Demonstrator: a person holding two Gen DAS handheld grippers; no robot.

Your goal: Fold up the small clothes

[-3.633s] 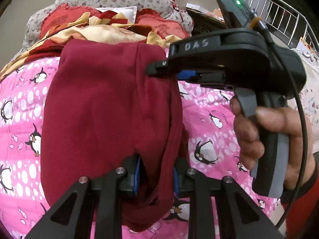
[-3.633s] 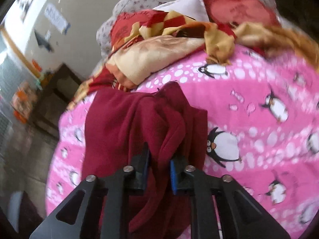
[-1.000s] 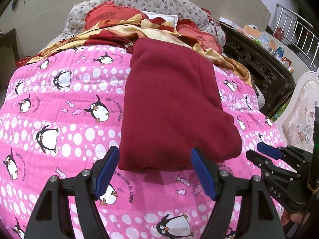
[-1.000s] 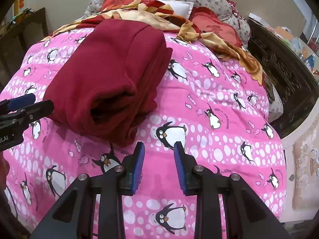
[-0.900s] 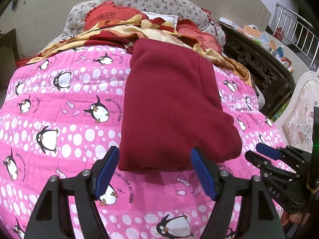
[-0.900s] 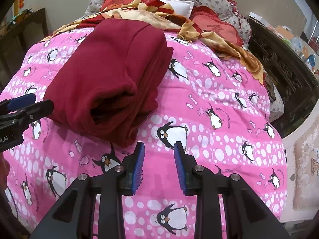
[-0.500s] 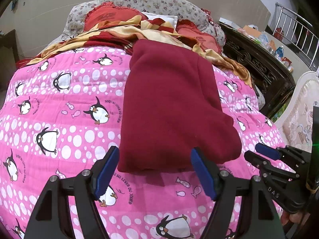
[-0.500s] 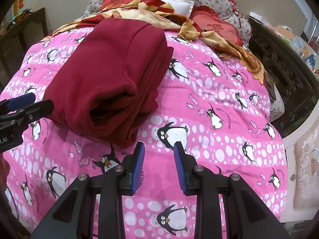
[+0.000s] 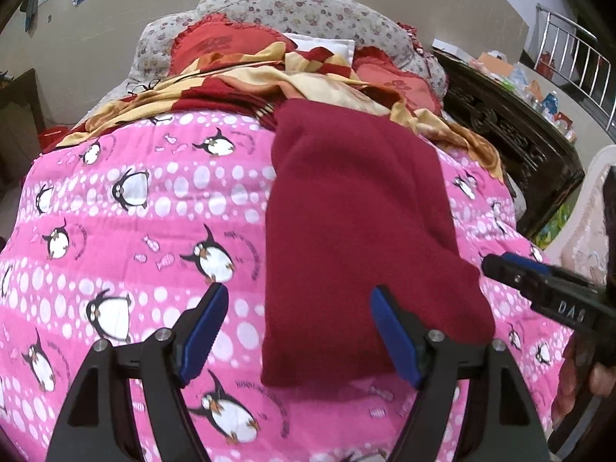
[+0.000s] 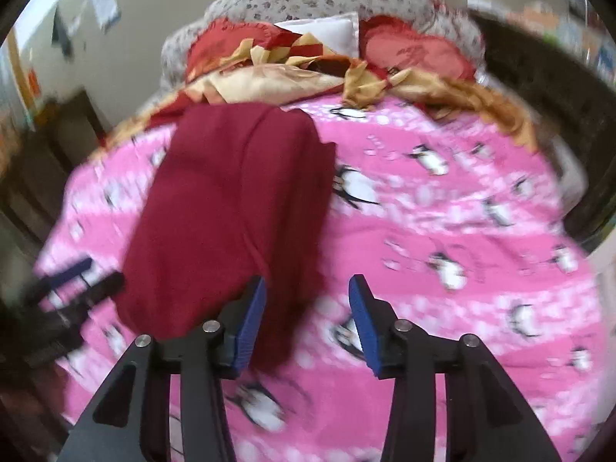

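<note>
A folded dark red garment lies lengthwise on a pink penguin-print quilt. My left gripper is open and empty, held just above the garment's near edge. My right gripper is open and empty over the garment's near right corner; the garment also shows in the blurred right wrist view. The right gripper's fingertips show at the right edge of the left wrist view, beside the garment. The left gripper shows blurred at the left of the right wrist view.
A crumpled yellow and red blanket and red pillows lie at the head of the bed. A dark carved wooden frame runs along the right side. A pale upholstered chair stands at the right.
Both grippers had let go of the garment and drawn back. In the last half second the right gripper opened wider and swung in toward the garment's near right corner; the left shifted slightly left.
</note>
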